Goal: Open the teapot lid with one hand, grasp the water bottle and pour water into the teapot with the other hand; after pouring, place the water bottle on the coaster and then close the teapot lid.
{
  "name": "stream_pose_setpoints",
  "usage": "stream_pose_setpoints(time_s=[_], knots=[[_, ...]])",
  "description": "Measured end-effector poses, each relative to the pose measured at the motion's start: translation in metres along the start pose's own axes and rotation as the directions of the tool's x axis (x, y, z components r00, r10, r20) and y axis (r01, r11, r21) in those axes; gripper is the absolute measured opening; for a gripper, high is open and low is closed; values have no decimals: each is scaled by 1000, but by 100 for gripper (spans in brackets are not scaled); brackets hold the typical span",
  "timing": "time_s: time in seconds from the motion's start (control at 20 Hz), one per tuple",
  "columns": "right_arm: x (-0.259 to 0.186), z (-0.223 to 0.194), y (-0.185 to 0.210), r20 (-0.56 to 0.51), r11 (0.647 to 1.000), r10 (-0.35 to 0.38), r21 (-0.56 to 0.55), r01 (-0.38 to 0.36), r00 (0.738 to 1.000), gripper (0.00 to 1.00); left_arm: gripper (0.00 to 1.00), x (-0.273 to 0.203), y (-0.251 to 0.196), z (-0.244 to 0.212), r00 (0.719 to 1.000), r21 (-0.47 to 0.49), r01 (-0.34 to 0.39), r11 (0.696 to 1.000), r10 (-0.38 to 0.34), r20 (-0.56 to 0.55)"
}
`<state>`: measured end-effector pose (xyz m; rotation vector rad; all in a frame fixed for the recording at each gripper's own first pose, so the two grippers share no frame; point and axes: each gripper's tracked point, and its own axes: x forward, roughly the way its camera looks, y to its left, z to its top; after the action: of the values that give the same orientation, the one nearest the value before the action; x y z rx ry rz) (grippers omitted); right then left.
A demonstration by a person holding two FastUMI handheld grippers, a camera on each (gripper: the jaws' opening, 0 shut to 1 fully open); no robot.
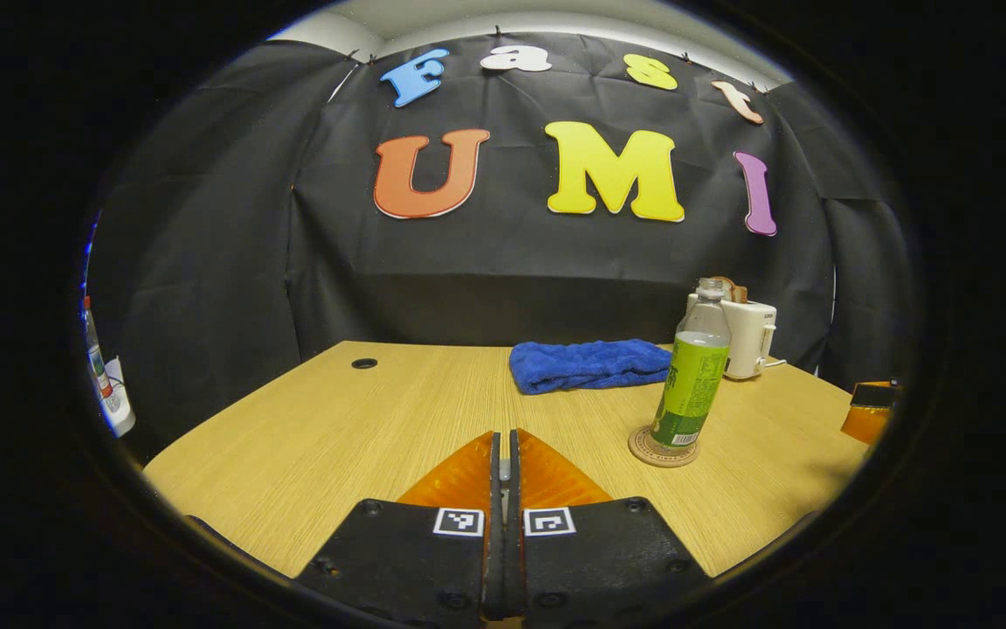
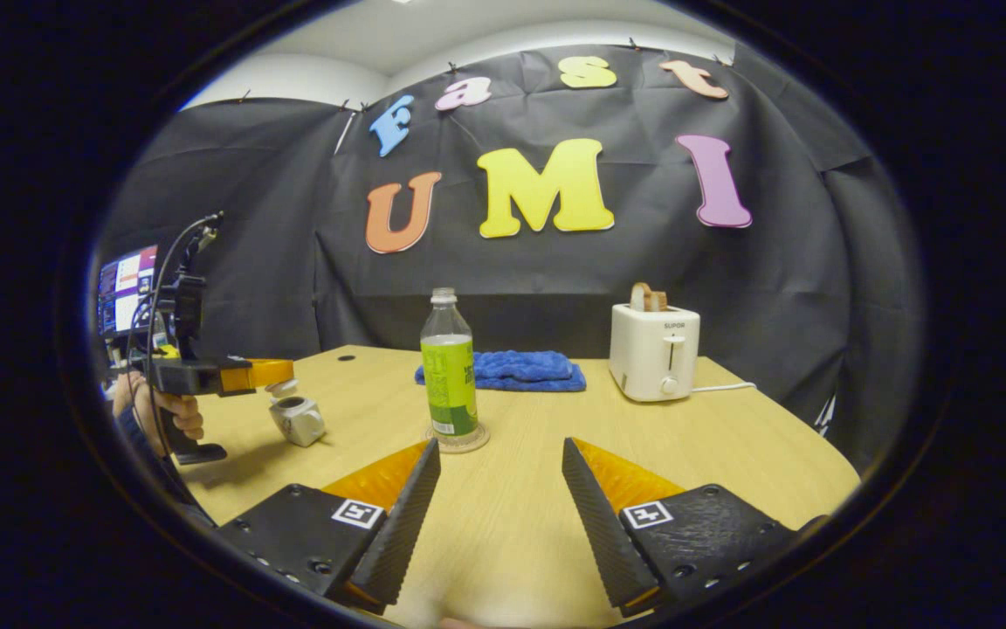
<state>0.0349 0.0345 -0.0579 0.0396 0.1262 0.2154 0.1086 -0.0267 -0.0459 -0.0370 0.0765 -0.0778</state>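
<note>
Bottle (image 2: 449,367) on coaster (image 2: 458,439): light, slick plastic; take its labelled middle. Right gripper (image 2: 501,489) wide open, empty; left gripper (image 1: 503,476) closed, holding nothing visible

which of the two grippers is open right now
The right gripper: its fingers stand wide apart, with bare table between them. The left gripper has its fingers pressed together, with nothing seen between them.
</note>
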Motion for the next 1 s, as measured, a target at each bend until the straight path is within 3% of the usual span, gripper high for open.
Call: stream_pose_setpoints(time_s=[0.15, 0.5, 0.7, 1.0], knots=[[-3, -1, -2, 1, 1000, -5, -10, 5, 1000, 84, 3, 5, 1, -22, 999, 0, -15, 1000, 15, -46], [-17, -6, -4, -5, 1000, -13, -13, 13, 1000, 85, 4, 8, 1, -17, 998, 17, -60, 998, 61, -29], [-28, -7, -13, -5, 999, -42, -14, 42, 999, 84, 5, 2, -9, -19, 998, -9, -39, 999, 39, -44], [-41, -8, -24, -7, 996, -83, -13, 83, 996, 84, 22, -9, -23, -20, 998, 12, 1, 1000, 0, -70]])
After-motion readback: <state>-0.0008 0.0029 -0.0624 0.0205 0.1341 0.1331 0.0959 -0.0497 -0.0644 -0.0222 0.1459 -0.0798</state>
